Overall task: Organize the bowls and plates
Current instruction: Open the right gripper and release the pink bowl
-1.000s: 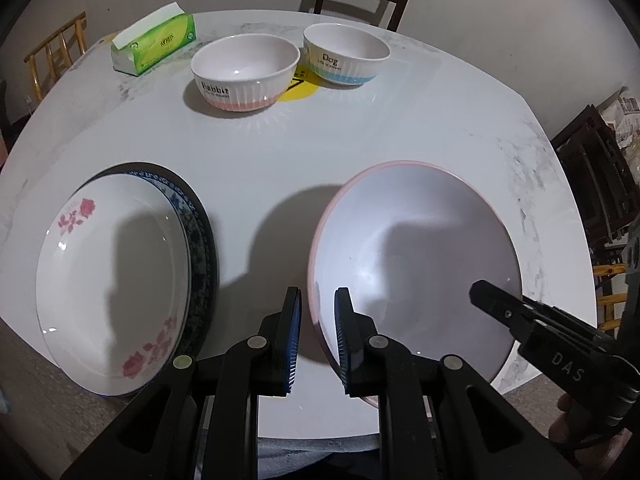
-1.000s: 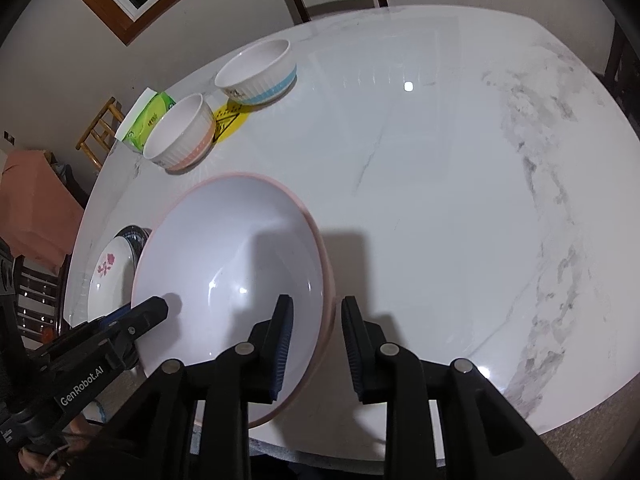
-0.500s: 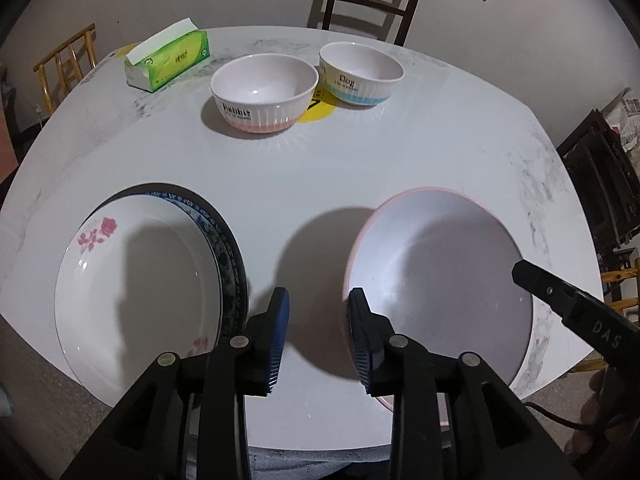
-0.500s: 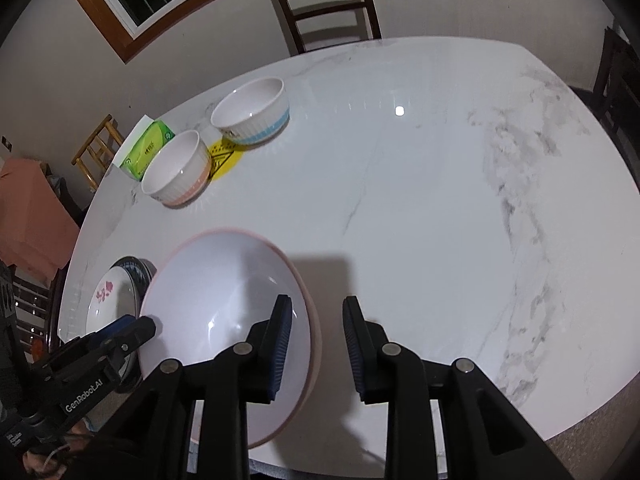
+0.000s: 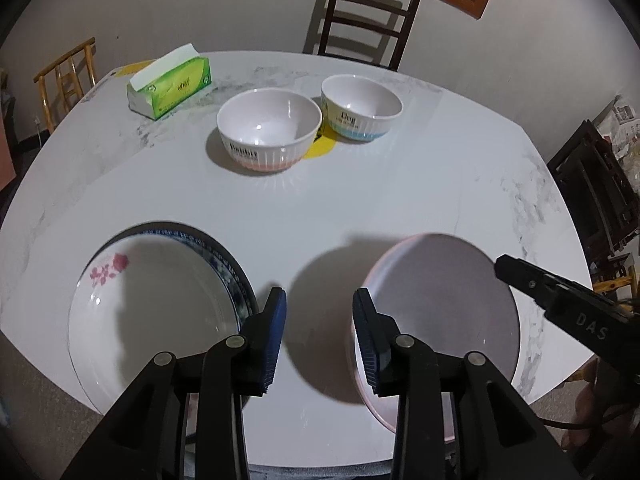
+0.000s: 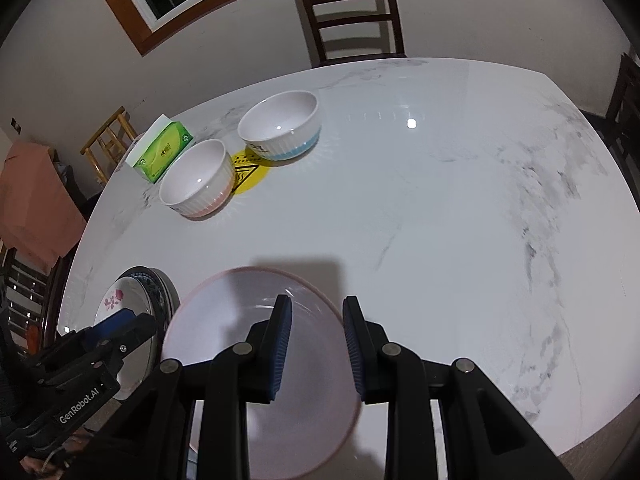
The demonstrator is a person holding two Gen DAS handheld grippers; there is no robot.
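Observation:
A wide pink-rimmed plate (image 5: 444,304) lies on the white marble table near the front edge; it also shows in the right wrist view (image 6: 240,320). A white plate with red flowers (image 5: 156,308) sits stacked on a blue-patterned plate (image 5: 228,268) at the left. Two ribbed bowls stand further back: a pink-based one (image 5: 270,134) and a blue-based one (image 5: 362,106). My left gripper (image 5: 319,336) is open and empty, between the plate stack and the pink-rimmed plate. My right gripper (image 6: 316,340) is open and empty above the pink-rimmed plate's right part.
A green tissue box (image 5: 170,82) lies at the far left of the table (image 5: 400,200). A yellow sticker (image 6: 248,172) sits between the bowls. A dark wooden chair (image 5: 366,16) stands behind the table, and more chairs stand at both sides.
Both grippers have opened wider and pulled back and up from the pink-rimmed plate, which now lies free on the table. The plates and bowls look smaller and farther.

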